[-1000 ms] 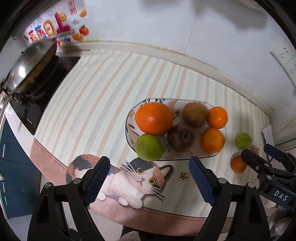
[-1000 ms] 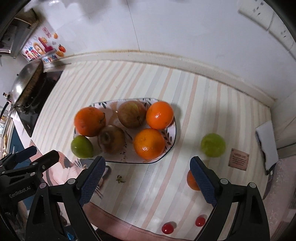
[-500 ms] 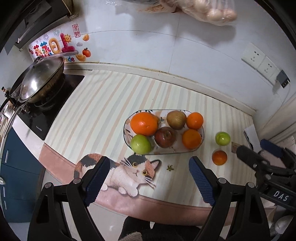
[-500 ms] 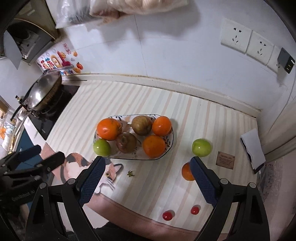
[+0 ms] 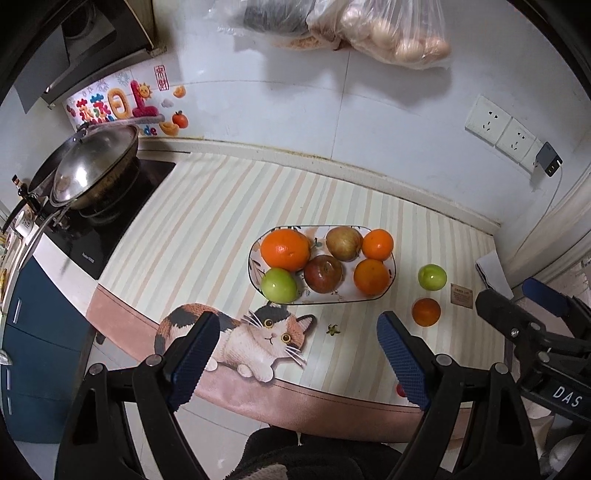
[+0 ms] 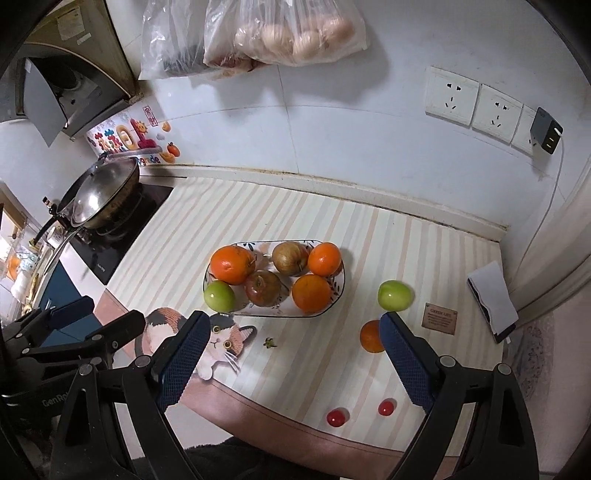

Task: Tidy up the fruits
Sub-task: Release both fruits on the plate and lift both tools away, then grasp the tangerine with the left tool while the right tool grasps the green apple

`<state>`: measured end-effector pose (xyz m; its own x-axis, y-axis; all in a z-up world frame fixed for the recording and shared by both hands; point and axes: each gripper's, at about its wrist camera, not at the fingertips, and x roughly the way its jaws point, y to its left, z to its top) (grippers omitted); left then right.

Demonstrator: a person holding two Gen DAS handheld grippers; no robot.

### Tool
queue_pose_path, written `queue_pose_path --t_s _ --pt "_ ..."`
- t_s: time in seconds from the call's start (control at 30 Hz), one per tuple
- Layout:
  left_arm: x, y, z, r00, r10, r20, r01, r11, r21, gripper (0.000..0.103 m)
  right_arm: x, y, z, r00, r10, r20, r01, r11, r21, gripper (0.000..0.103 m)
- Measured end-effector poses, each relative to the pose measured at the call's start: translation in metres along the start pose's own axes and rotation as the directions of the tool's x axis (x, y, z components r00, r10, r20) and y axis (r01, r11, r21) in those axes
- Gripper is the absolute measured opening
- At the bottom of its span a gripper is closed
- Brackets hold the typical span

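Plate (image 5: 390,266): an oval patterned dish on the striped counter mat (image 5: 207,221), just beyond the printed cat (image 5: 255,332).
Fruit on the plate: a large orange (image 5: 285,249) at the far left, a green apple (image 5: 279,285) in front of it, a dark red apple (image 5: 323,274) in the middle, a brownish apple (image 5: 343,243) behind that, and two smaller oranges (image 5: 377,244) (image 5: 371,277) at the right end.
Loose fruit: a green apple on the mat (image 6: 395,294) lies right of the plate, apart from it; a small orange on the mat (image 6: 371,336) sits nearer the counter edge, partly hidden by a gripper finger in the right wrist view.
Cherry tomatoes (image 6: 337,417): two small red ones near the front edge of the mat.
Left gripper (image 5: 299,354): jaws spread wide, nothing between them, held above the cat print.
Right gripper (image 6: 295,358): jaws spread wide and empty, held over the mat's front part.
Stem scrap (image 5: 332,329): a small dark bit lying between the cat and the small orange.
Surroundings: a lidded wok (image 5: 88,171) on the cooktop at the left; plastic bags (image 6: 284,29) hanging on the wall; wall sockets (image 6: 472,101) at the right.
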<state>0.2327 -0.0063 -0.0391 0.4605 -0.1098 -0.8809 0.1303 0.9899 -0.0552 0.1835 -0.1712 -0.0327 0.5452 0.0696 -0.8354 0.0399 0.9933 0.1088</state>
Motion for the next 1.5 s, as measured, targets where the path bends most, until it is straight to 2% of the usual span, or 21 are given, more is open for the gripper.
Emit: queue_pose_path --t_s 0.27,0.47,0.6,0.73,0.8,0.87,1.0,1.17,1.33,1.4,1.43,1.47,1.5 --pt "0.012 -0.009 0.001 1.0 0.017 -0.015 -0.017 1.0 0.0 0.087 0.018 -0.031 -0.008 0.998 0.046 -0.043 -0.042 0.994 0.103 0.095" --pt "0.057 -0.043 -0.004 0.995 0.072 -0.075 -0.066 0.995 0.079 0.087 0.056 -0.096 -0.025 0.993 0.02 -0.12 0.007 0.976 0.22 0.095" --pt "0.101 -0.079 -0.018 0.984 0.097 -0.152 -0.072 0.984 0.163 0.087 0.09 -0.144 -0.039 0.982 0.025 -0.185 0.03 0.956 0.291 0.095" --pt "0.148 -0.117 -0.034 0.963 0.115 -0.242 -0.055 0.968 0.243 0.087 0.125 -0.184 -0.052 0.973 0.048 -0.225 0.032 0.941 0.338 0.092" --pt "0.169 -0.133 -0.036 0.952 0.127 -0.28 -0.049 0.963 0.267 0.087 0.141 -0.197 -0.055 0.968 0.066 -0.243 0.027 0.933 0.36 0.082" --pt "0.185 -0.147 -0.035 0.945 0.135 -0.297 -0.048 0.958 0.282 0.087 0.162 -0.213 -0.053 0.963 0.083 -0.255 0.021 0.924 0.381 0.079" --pt "0.204 -0.176 -0.023 0.94 0.069 -0.335 0.025 0.963 0.268 0.087 0.188 -0.233 -0.039 0.962 0.091 -0.257 0.021 0.916 0.401 0.079" --pt "0.225 -0.212 -0.007 0.912 -0.041 -0.408 0.147 0.961 0.233 0.087 0.213 -0.255 -0.019 0.956 0.118 -0.269 0.007 0.906 0.424 0.079" --pt "0.255 -0.242 -0.003 0.88 -0.065 -0.471 0.195 0.953 0.232 0.087 0.225 -0.265 -0.005 0.952 0.113 -0.285 0.015 0.912 0.41 0.079" --pt "0.264 -0.247 -0.003 0.882 -0.072 -0.466 0.198 0.954 0.227 0.087 0.228 -0.27 -0.003 0.95 0.108 -0.292 0.023 0.911 0.411 0.079" --pt "0.267 -0.249 -0.003 0.884 -0.073 -0.462 0.195 0.955 0.224 0.084 0.228 -0.272 -0.002 0.95 0.107 -0.294 0.026 0.91 0.414 0.079" --pt "0.27 -0.25 -0.003 0.884 -0.073 -0.461 0.196 0.955 0.224 0.072 0.227 -0.274 -0.003 0.949 0.109 -0.295 0.026 0.907 0.42 0.079" --pt "0.273 -0.252 -0.003 0.882 -0.069 -0.465 0.194 0.954 0.228 0.065 0.228 -0.278 -0.003 0.949 0.109 -0.296 0.029 0.904 0.426 0.079"
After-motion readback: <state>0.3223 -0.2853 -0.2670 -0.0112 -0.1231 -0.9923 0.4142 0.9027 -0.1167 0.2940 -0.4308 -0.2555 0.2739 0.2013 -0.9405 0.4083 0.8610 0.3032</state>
